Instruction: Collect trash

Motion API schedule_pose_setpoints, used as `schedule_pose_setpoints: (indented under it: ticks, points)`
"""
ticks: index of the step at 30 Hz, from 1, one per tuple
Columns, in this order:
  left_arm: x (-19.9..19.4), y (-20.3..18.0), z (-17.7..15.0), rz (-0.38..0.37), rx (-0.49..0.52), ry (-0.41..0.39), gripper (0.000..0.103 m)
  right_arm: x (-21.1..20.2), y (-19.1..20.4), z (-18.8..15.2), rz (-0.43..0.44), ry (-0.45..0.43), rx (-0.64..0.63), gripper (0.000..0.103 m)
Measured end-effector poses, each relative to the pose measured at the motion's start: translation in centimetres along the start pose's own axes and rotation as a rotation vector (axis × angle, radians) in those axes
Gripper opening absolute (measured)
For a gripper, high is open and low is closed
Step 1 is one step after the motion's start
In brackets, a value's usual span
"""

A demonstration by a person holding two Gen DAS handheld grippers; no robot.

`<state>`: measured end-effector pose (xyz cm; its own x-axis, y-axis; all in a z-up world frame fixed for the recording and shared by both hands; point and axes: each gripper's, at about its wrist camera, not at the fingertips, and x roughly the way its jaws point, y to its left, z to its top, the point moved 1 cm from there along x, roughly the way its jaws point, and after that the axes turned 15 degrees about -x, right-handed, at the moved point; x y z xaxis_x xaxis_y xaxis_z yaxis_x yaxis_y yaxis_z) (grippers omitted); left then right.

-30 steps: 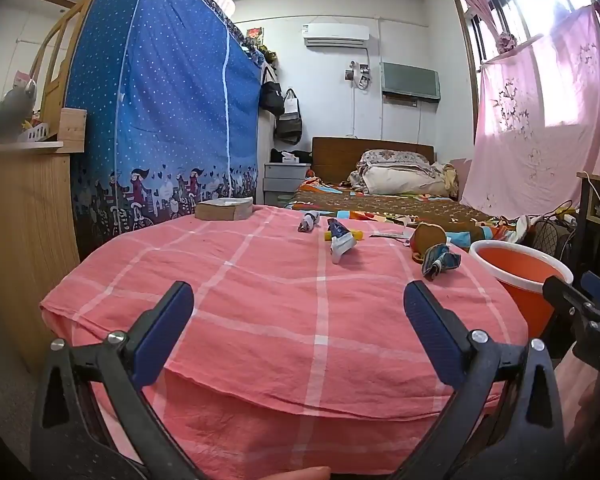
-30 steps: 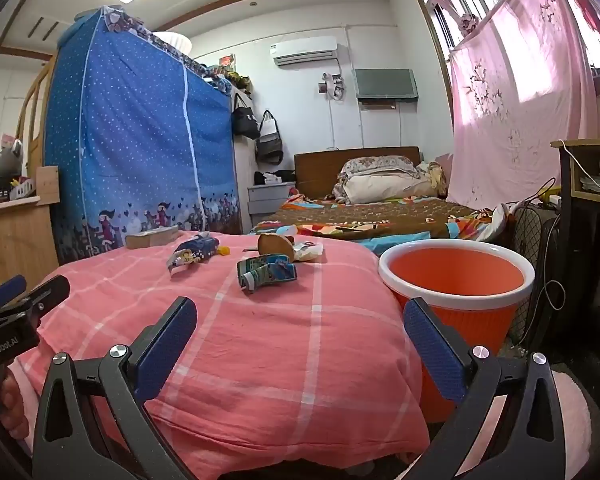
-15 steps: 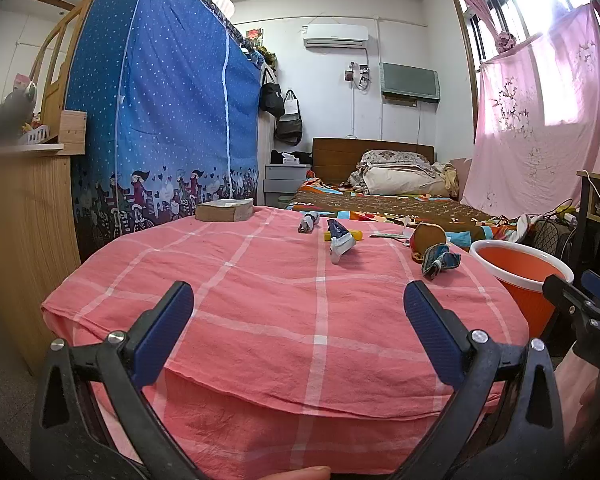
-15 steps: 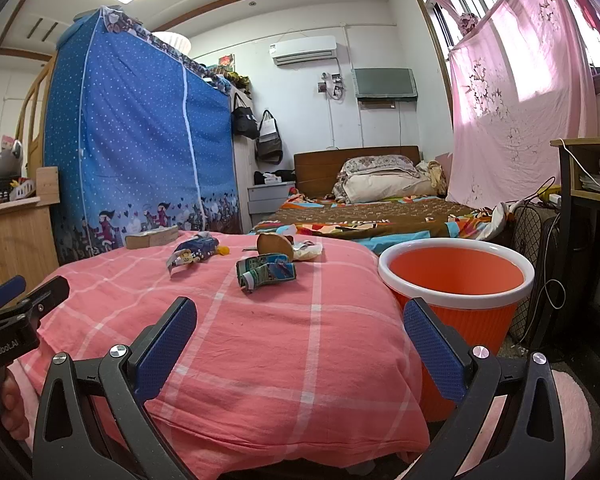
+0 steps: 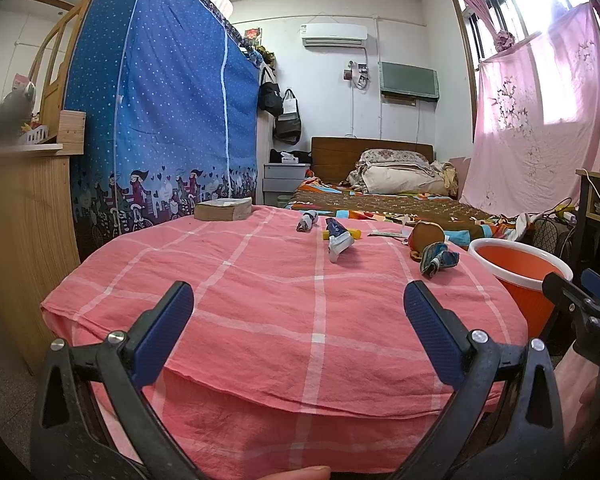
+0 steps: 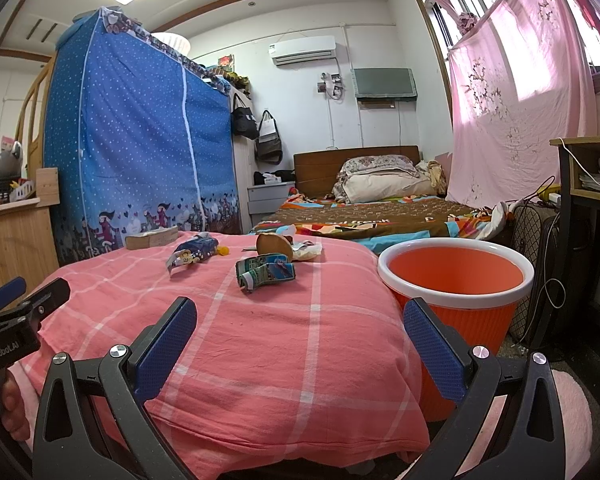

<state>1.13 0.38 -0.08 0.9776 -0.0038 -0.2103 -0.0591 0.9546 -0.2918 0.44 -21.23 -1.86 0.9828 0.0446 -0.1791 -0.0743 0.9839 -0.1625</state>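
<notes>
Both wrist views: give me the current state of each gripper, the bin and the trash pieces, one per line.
left gripper: open, empty, short of the trash.
right gripper: open, empty.
orange bin: upright beside the table, nothing visible inside.
crumpled green-blue carton: lying on the pink cloth.
blue wrapper: lying crumpled, farther back.
brown round piece: behind the carton.

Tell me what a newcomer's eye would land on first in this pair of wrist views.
The pink checked cloth fills the foreground, with crumpled wrappers scattered toward its far side, the nearest a blue-green one. An orange bin with a white rim stands just off the cloth's right edge, and no trash shows inside it. Both the left gripper and right gripper are open, holding nothing, short of the litter.
</notes>
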Motion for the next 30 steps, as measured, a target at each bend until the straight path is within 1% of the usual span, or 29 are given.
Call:
schedule_pose_setpoints:
  ticks: [15, 19, 30]
  points:
    - [0.0, -0.1, 0.0, 0.001, 0.003, 0.0, 0.103, 0.0, -0.1, 0.0, 0.001, 0.0, 0.002, 0.103]
    - [-0.5, -1.0, -0.4, -0.001, 0.009, -0.001, 0.103, 0.0, -0.2, 0.0, 0.001, 0.0, 0.003, 0.103]
    - [-0.6, -1.1, -0.5, -0.001, 0.012, 0.0, 0.103, -0.1, -0.3, -0.1, 0.001, 0.0, 0.005, 0.103]
